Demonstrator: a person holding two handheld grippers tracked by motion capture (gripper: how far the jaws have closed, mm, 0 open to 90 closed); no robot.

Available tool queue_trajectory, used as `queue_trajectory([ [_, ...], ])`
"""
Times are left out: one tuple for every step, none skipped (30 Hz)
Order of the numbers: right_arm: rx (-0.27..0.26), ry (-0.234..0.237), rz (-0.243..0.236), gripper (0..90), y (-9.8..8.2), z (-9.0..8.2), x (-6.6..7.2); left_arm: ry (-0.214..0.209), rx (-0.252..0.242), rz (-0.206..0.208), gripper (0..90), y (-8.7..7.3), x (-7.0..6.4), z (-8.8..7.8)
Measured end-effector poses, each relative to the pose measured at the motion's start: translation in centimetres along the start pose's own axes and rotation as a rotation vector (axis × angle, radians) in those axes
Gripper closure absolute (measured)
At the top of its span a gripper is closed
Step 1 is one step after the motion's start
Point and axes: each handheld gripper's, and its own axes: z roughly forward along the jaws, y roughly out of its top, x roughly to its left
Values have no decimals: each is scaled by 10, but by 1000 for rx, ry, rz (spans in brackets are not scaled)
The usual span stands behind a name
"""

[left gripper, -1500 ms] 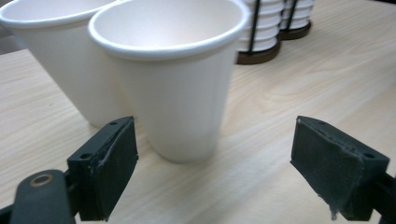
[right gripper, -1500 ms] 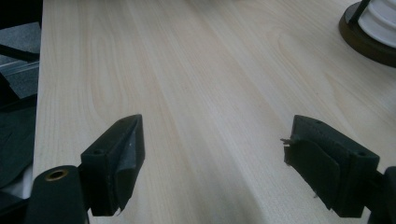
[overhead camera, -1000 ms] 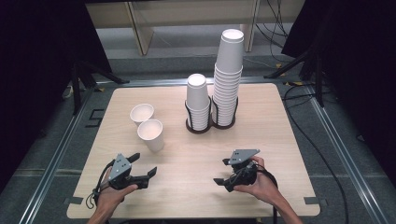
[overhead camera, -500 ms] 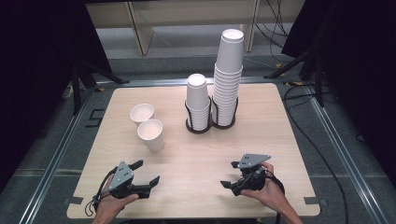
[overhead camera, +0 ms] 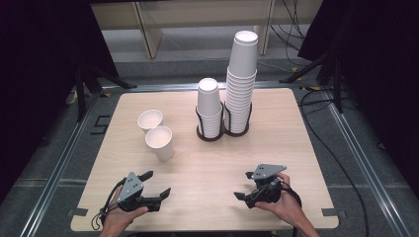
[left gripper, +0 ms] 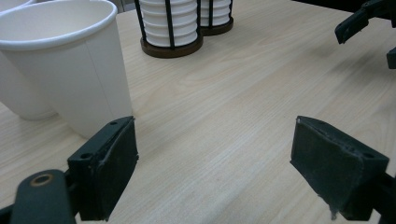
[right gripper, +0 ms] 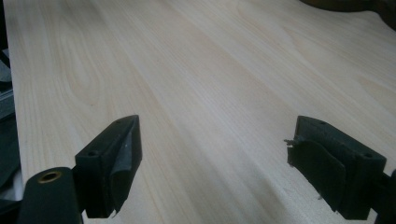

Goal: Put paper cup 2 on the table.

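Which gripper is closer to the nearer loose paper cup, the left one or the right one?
Left. The left gripper sits just in front of the nearer loose paper cup; the right gripper is farther off, across the table to its right.

Two loose white paper cups stand upright, mouths open, on the left half of the bench: near cup in front, far cup just behind it to the left, sides about touching. Both empty. In the left gripper view, near cup looms at left, far cup behind.
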Motion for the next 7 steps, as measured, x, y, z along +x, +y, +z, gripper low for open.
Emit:
queue_trajectory([
  [0,1,4,172,0,0,0,-6,-8,2,144,0,1,0],
  [-1,4,13,172,0,0,0,-3,-13,-2,144,0,1,1],
  [2,6,13,171,0,0,0,1,-13,-5,144,0,1,0],
  [1,0,9,170,0,0,-1,3,-15,-9,144,0,1,1],
  [-1,-5,6,168,0,0,-1,3,-17,-13,144,0,1,1],
  [-5,-4,20,167,0,0,-1,3,-16,-15,144,-1,1,1],
  [-8,-5,19,167,0,0,-1,3,-16,-14,144,0,1,1],
])
